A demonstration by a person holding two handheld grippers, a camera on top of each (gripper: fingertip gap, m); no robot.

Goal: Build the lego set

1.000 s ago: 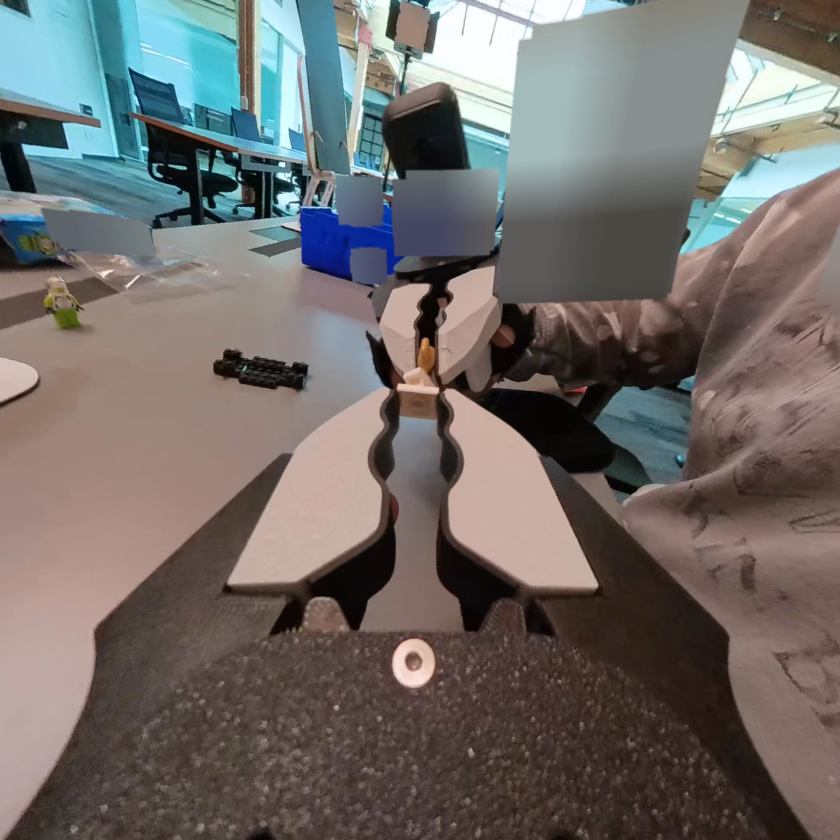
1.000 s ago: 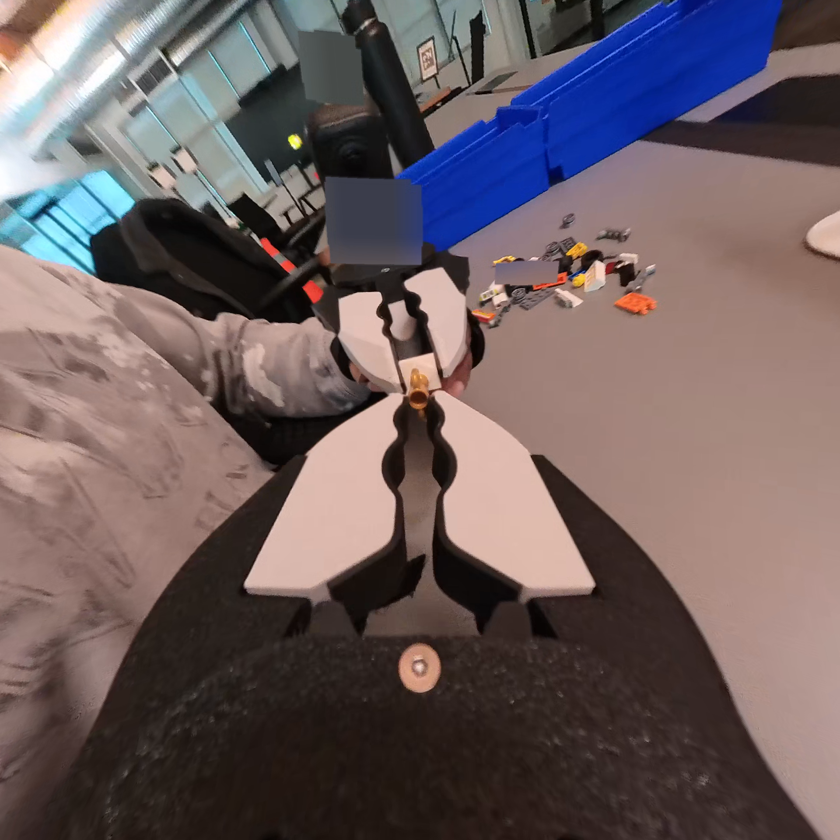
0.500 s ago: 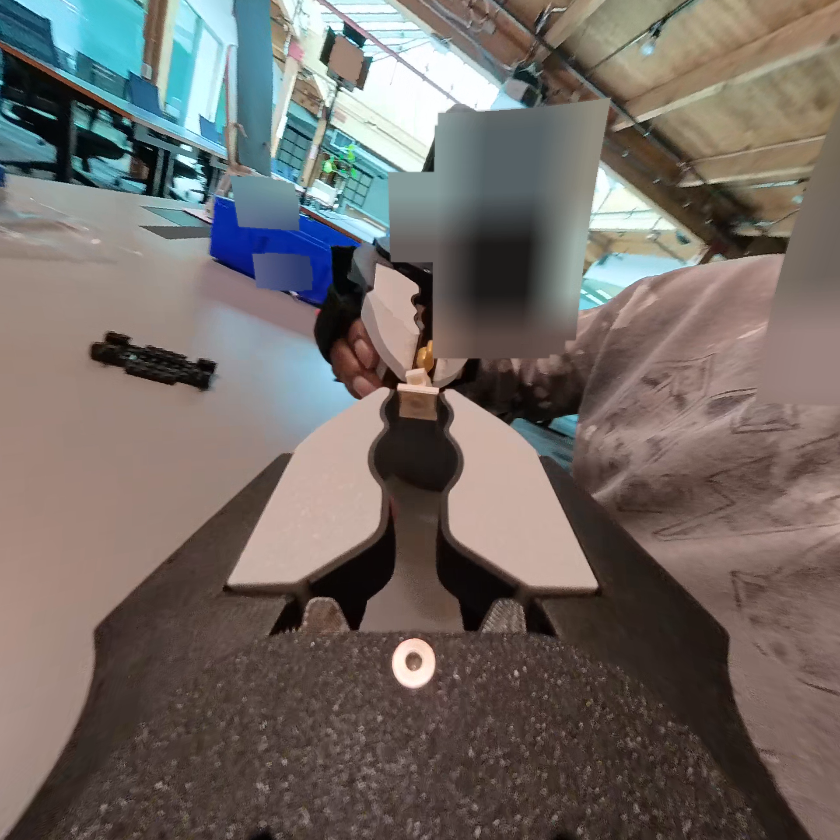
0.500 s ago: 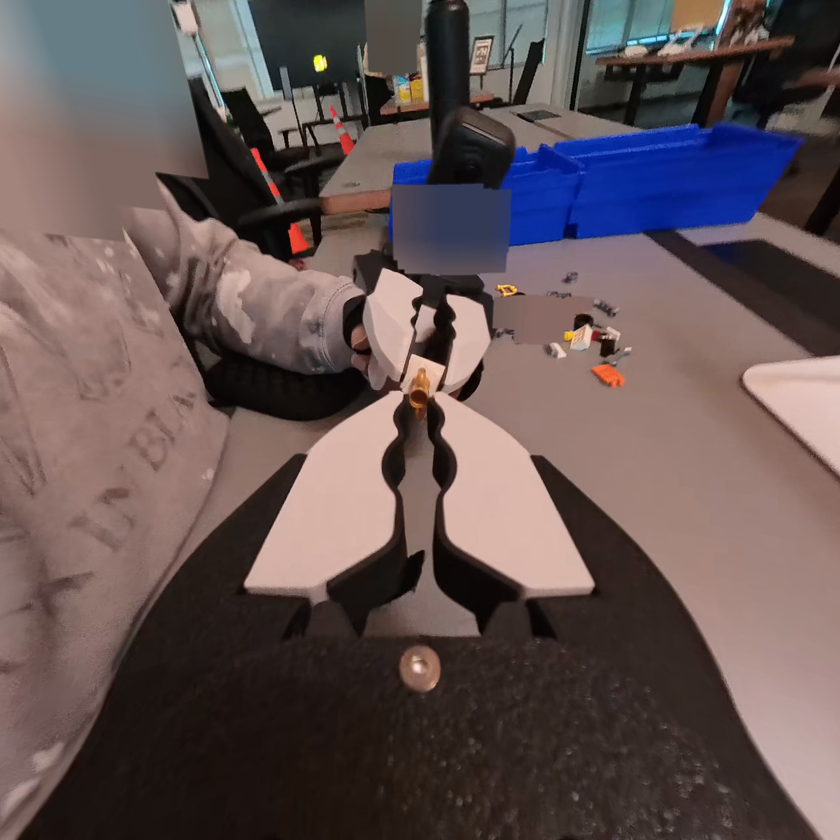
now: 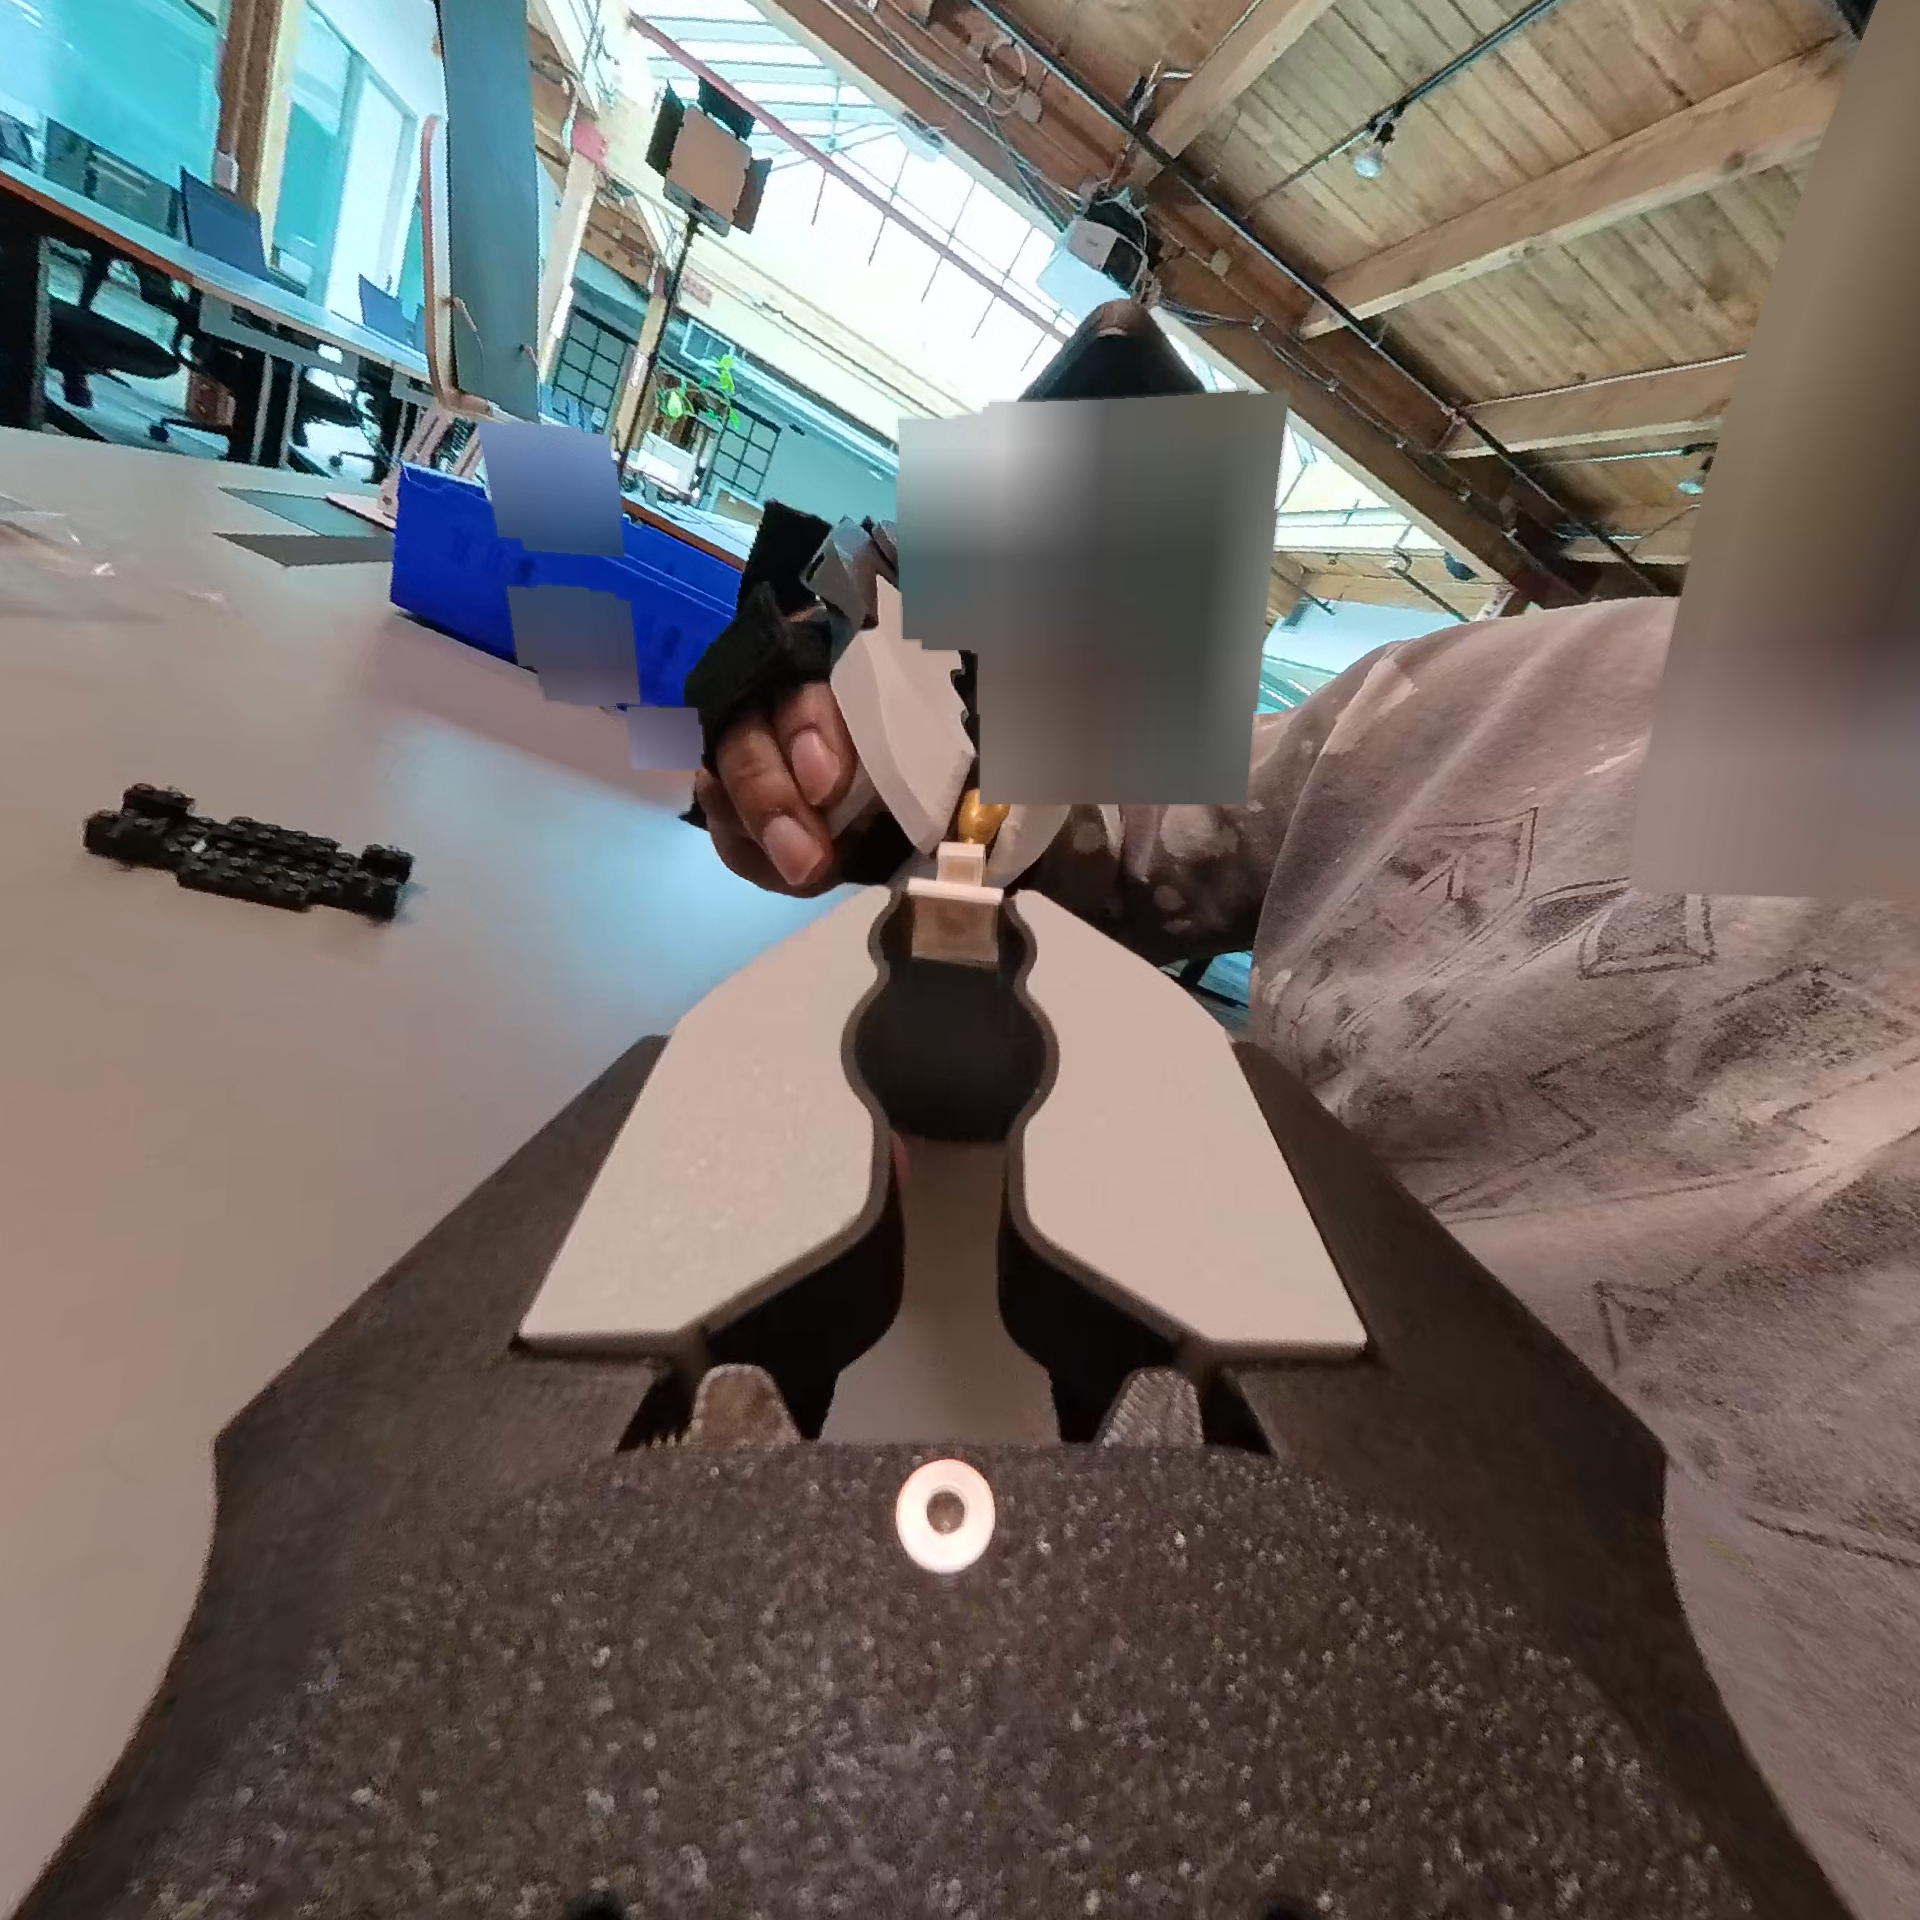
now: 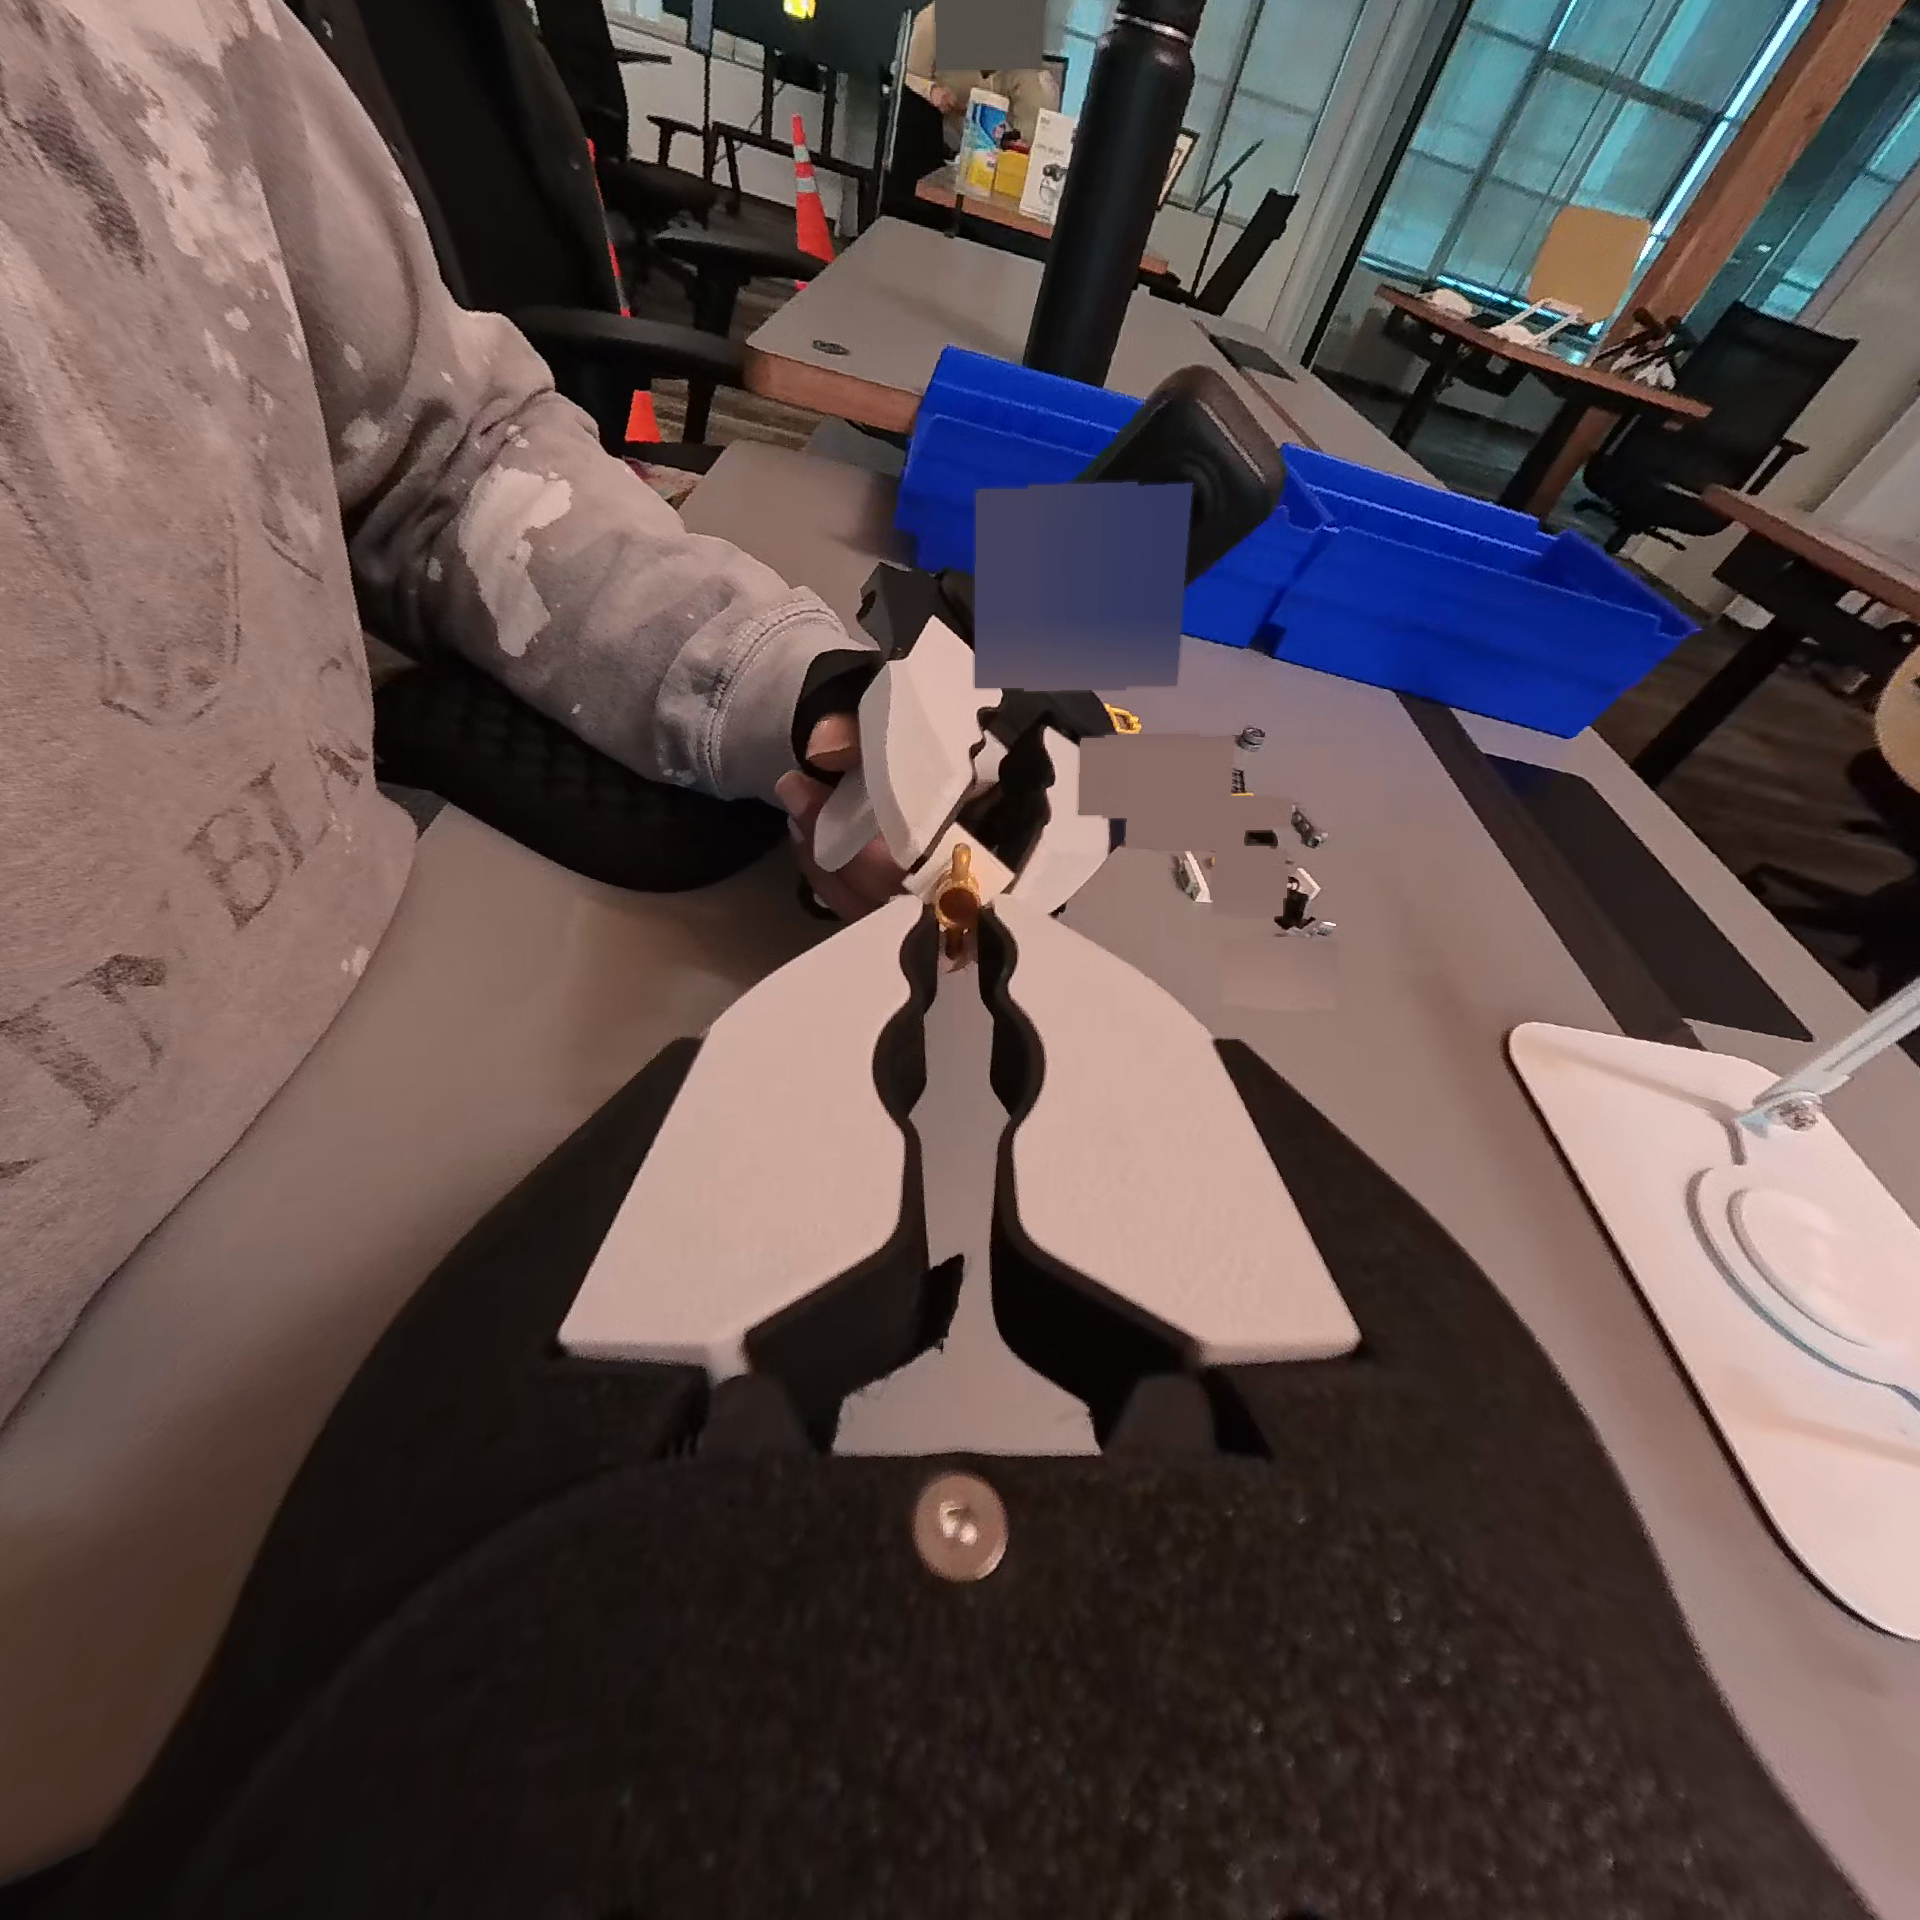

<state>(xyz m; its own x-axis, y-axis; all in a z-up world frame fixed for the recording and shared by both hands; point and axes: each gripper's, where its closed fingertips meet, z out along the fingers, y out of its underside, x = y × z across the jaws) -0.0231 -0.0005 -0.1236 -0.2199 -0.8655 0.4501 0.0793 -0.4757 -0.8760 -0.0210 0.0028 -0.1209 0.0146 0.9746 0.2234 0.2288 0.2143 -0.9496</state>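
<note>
My left gripper (image 5: 954, 914) is shut on a small white brick (image 5: 954, 910) with a stud piece on its far side. My right gripper (image 6: 958, 920) is shut on a small gold piece (image 6: 956, 902). The two grippers are held tip to tip in the air above the table's near edge, and the gold piece (image 5: 980, 821) meets the white brick (image 6: 928, 878). A black lego chassis (image 5: 249, 864) lies on the table to the left. A pile of loose lego parts (image 6: 1262, 852) lies beyond the grippers in the right wrist view.
Blue bins (image 6: 1382, 587) stand at the back of the grey table (image 5: 260, 1091). A white lamp base (image 6: 1704, 1247) sits at the right. The person's grey sleeve and body (image 5: 1558, 987) are close beside the grippers. A black post (image 6: 1101, 187) rises behind the bins. The tips of both grippers are at nearly the same place.
Both grippers have tilted and swung together while staying tip to tip. The left view now looks further up toward the ceiling. The right view has turned right, bringing the lamp base closer.
</note>
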